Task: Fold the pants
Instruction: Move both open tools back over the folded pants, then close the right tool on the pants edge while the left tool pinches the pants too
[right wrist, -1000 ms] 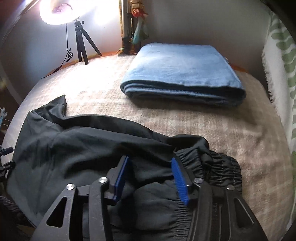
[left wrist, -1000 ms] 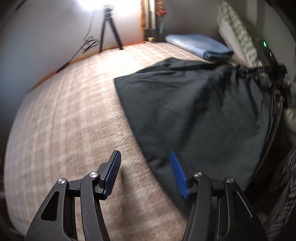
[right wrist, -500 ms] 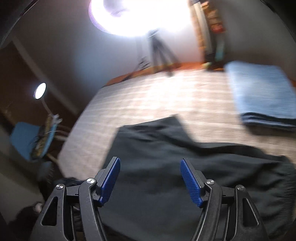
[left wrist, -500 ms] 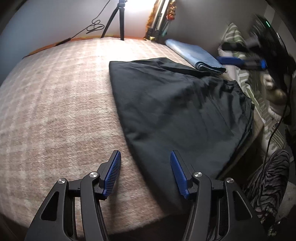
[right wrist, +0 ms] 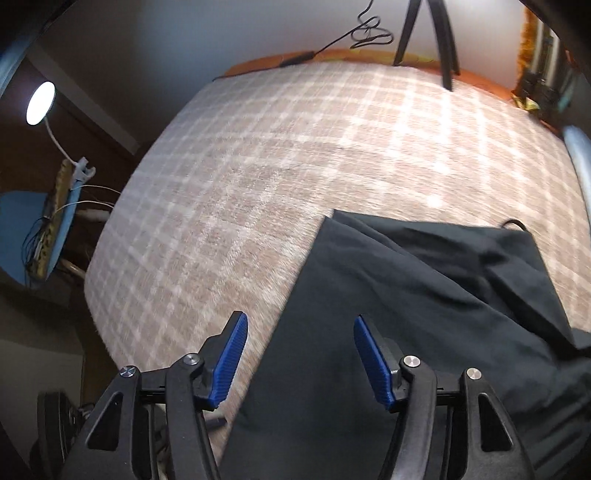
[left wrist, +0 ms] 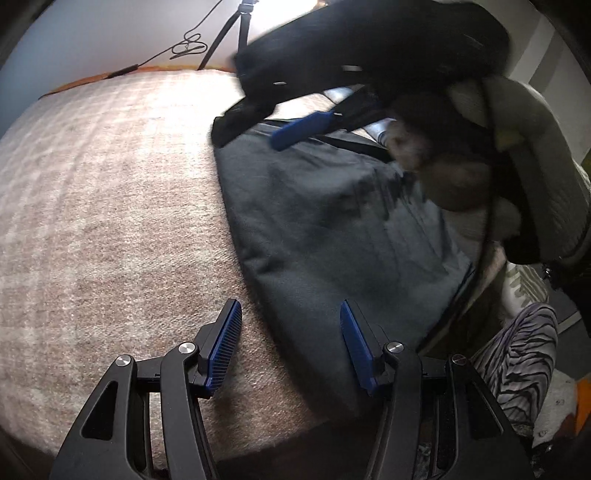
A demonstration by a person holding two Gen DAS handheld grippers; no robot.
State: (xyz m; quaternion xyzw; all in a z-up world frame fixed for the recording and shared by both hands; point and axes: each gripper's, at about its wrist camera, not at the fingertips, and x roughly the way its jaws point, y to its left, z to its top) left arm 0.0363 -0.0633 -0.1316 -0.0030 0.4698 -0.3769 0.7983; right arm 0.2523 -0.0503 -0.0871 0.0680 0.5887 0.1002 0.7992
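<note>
The black pants (left wrist: 332, 221) lie flat on the plaid blanket (left wrist: 110, 203) of a bed, near its right side. At the near edge of the bed my left gripper (left wrist: 290, 347) is open and empty, straddling the left edge of the pants just above them. My right gripper (right wrist: 299, 332) hovers over the far left edge of the pants (right wrist: 424, 314). Its jaws are closing with nothing pressed between the pads. In the left wrist view one of its blue pads (left wrist: 301, 129) shows above the cloth's far corner, with the hand (left wrist: 443, 166) holding it behind.
A tripod (left wrist: 240, 22) and a cable stand beyond the bed's far edge. Zebra-striped cloth (left wrist: 517, 354) lies off the bed's right side. A desk lamp (right wrist: 40, 103) and a blue surface with wires (right wrist: 22, 229) stand off its left side. The blanket (right wrist: 277, 166) stretches bare left of the pants.
My right gripper has swept from the waistband end leftward across the pants to their far left edge, entering the left wrist view. My left gripper has tilted and rolled but stayed in place.
</note>
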